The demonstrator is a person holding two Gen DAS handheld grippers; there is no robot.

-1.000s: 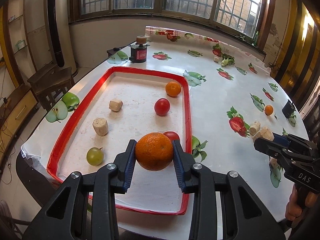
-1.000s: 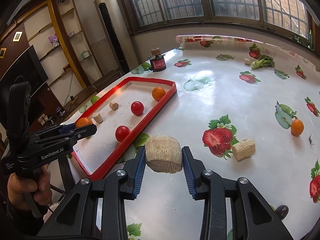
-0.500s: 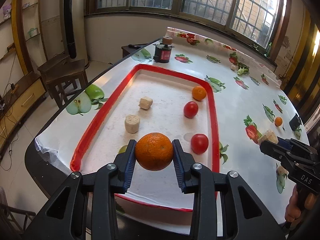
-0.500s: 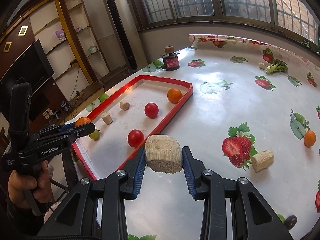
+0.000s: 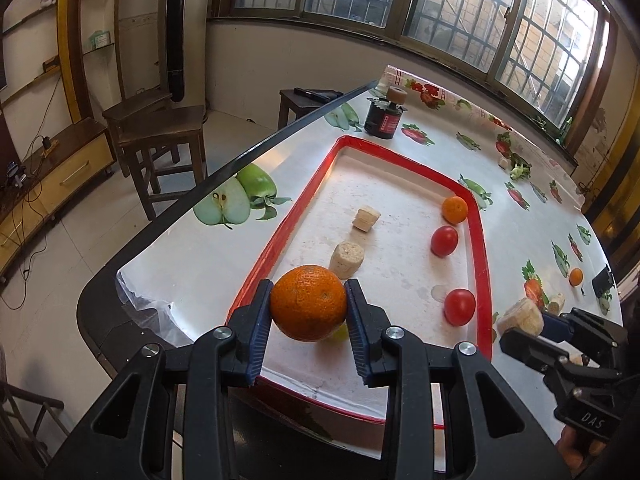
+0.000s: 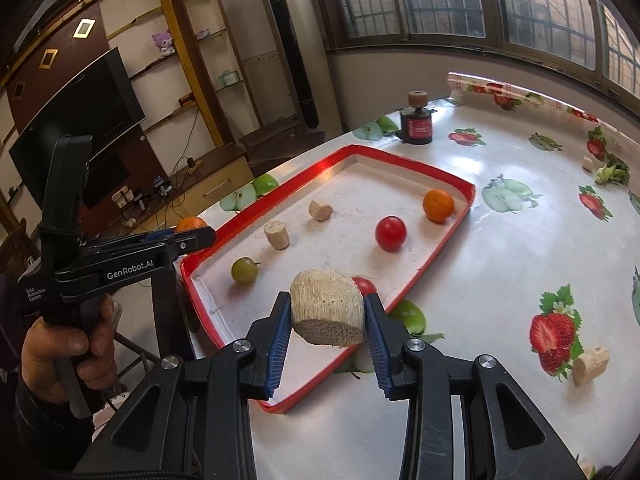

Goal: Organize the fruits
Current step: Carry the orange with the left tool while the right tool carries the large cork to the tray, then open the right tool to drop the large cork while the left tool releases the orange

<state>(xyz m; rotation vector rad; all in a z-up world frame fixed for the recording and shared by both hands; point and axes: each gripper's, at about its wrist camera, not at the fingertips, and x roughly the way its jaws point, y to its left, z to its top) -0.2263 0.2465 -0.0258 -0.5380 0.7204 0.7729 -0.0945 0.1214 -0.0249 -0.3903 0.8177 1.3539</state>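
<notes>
My left gripper point(image 5: 308, 312) is shut on a large orange point(image 5: 309, 302), held over the near left corner of the red-rimmed tray point(image 5: 482, 264). My right gripper point(image 6: 326, 322) is shut on a beige fibrous chunk point(image 6: 327, 307), held above the tray's near right rim point(image 6: 424, 276). In the tray lie a small orange point(image 6: 438, 204), two red tomatoes point(image 6: 390, 233) point(image 5: 460, 306), two beige chunks point(image 6: 277, 234) point(image 6: 320, 209) and a green grape-like fruit point(image 6: 244, 269). The near tomato is mostly hidden behind the held chunk in the right wrist view.
On the fruit-print tablecloth outside the tray lie a beige chunk point(image 6: 590, 365), a small orange point(image 5: 576, 277), a broccoli piece point(image 6: 611, 174) and a black-and-red jar point(image 6: 417, 123). Wooden stools point(image 5: 160, 136) stand beyond the table's left edge. A hand point(image 6: 68, 356) grips the left tool.
Both grippers have shifted left across the table toward the tray's near end, each rolling a little. Their grips on the orange and the chunk are unchanged.
</notes>
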